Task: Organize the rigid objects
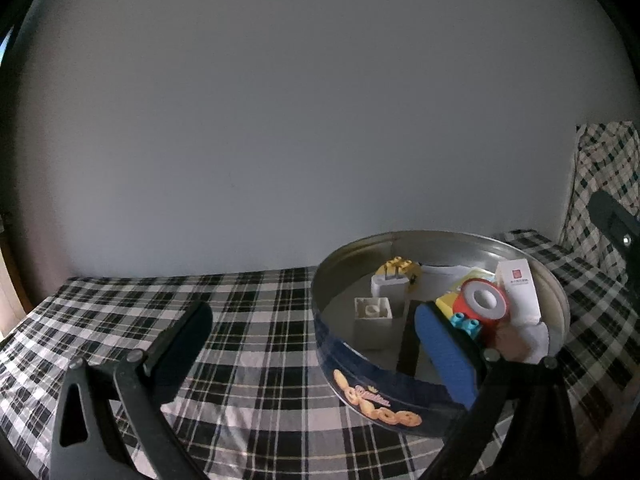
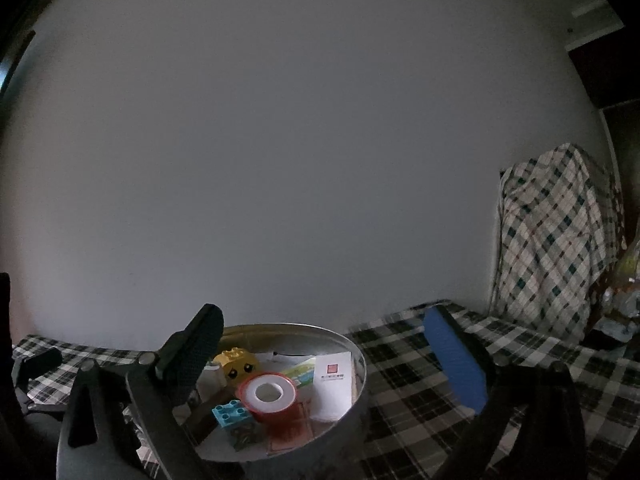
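Grippers are flanking a round cookie tin [image 1: 400, 384] on a plaid-covered table [image 1: 240, 320], both standing released and gripping nothing. Nearest the lens, the left gripper [image 1: 316, 344] is holding its jaws spread across the tin's near wall, one finger outside over the cloth, the blue-padded one reaching in over the rim. The right gripper [image 2: 336, 356] is hanging at full spread in the same way, its dark finger over the tin's left side and its blue pad well clear above the table. Inside the tin, the collected objects are lying together: a red tape roll [image 2: 267, 396] beside a blue toy brick [image 2: 232, 412], a yellow face brick [image 2: 240, 364] behind them, a white card box [image 2: 334, 384] towards the far wall, and white blocks [image 1: 374, 316] on the left wrist view's side. Sorting appears nearly finished, with no loose item showing on the cloth. The next move probably calls for drawing both grippers back without nudging the tin. A plaid-draped chair [image 2: 560, 240] is standing beyond, against the bare wall.
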`<state>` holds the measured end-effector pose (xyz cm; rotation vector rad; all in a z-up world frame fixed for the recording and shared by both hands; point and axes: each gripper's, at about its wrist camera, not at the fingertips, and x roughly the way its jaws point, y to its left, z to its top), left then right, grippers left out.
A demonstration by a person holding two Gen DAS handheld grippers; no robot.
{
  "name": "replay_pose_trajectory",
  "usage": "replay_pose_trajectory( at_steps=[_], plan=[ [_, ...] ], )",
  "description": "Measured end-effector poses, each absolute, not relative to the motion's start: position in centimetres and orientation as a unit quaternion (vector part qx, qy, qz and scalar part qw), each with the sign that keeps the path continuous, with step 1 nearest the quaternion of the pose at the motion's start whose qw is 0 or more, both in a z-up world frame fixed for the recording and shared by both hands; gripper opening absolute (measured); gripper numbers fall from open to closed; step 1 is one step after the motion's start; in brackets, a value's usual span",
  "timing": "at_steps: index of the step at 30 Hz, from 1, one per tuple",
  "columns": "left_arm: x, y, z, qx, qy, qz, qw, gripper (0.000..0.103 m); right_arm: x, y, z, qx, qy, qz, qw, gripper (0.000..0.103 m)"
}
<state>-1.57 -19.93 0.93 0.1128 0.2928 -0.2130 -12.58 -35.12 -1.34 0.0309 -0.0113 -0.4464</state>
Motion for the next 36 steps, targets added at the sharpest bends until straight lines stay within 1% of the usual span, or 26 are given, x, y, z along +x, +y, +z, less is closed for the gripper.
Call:
replay_pose_trajectory(
  at_steps=[6, 10, 15, 28, 36],
  plan=[
    [-2.0, -19.0, 0.8, 0.041, 0.149, -0.104, 0.982, 0.103, -13.9, -33.6, -1.3, -0.001, -0.014, -0.224, 0.974, 0.102],
    [-2.2, -18.6, 0.9, 0.032, 0.15, -0.105, 0.983, 0.103, -14.5, -33.1, -1.3, 0.008, -0.016, -0.22, 0.975, 0.102],
    [-2.9, -18.7, 1.0, 0.034, 0.135, -0.104, 0.985, 0.103, -15.3, -32.0, -1.1, -0.009, -0.038, -0.222, 0.974, 0.102],
    [-3.3, -18.9, 1.3, 0.037, 0.132, -0.099, 0.986, 0.103, -16.1, -31.2, -0.9, -0.031, -0.059, -0.221, 0.973, 0.102],
    [-3.2, -19.0, 1.2, 0.037, 0.137, -0.102, 0.985, 0.103, -16.1, -31.2, -0.9, -0.029, -0.055, -0.222, 0.973, 0.102]
  ],
)
